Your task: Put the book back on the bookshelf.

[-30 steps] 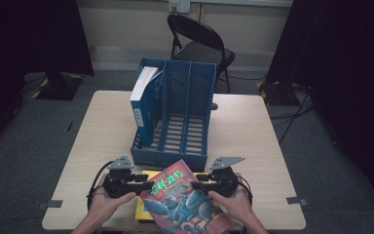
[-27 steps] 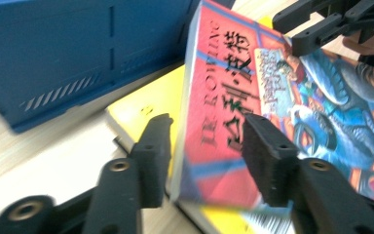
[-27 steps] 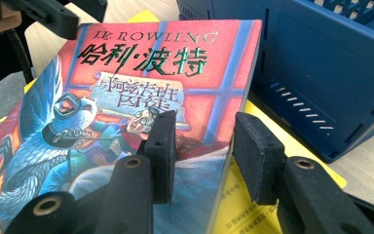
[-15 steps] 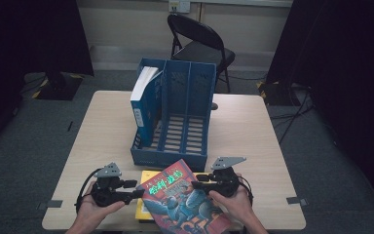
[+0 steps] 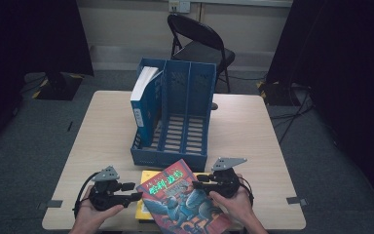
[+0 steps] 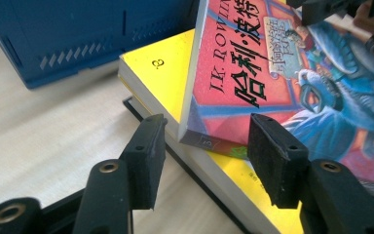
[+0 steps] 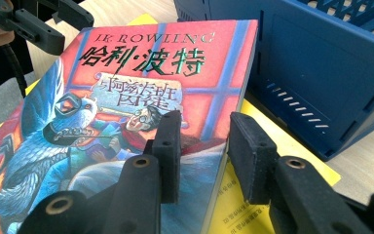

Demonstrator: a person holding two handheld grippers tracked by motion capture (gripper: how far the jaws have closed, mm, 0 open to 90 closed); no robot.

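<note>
A red-and-blue illustrated book (image 5: 180, 202) lies slanted on a yellow book (image 5: 144, 210) at the table's front edge. My left gripper (image 5: 137, 196) stands open at its left corner. In the left gripper view that corner (image 6: 253, 73) sits between the pads (image 6: 146, 146) without touching them; these jaws have just been opening. My right gripper (image 5: 198, 184) holds the book's right edge. In the right gripper view one pad (image 7: 168, 146) lies on the cover (image 7: 151, 73) and the other is past the edge; these jaws have been closing on the book.
A blue three-slot file rack (image 5: 175, 122) stands mid-table just behind the books, with a white-and-blue book (image 5: 143, 92) upright in its left slot. A black folding chair (image 5: 199, 39) stands beyond the table (image 5: 253, 131). Bare tabletop lies on both sides of the rack.
My left gripper has let go of the red book's left edge, opened, and drawn back a little to the left. The right gripper has stayed on the book.
</note>
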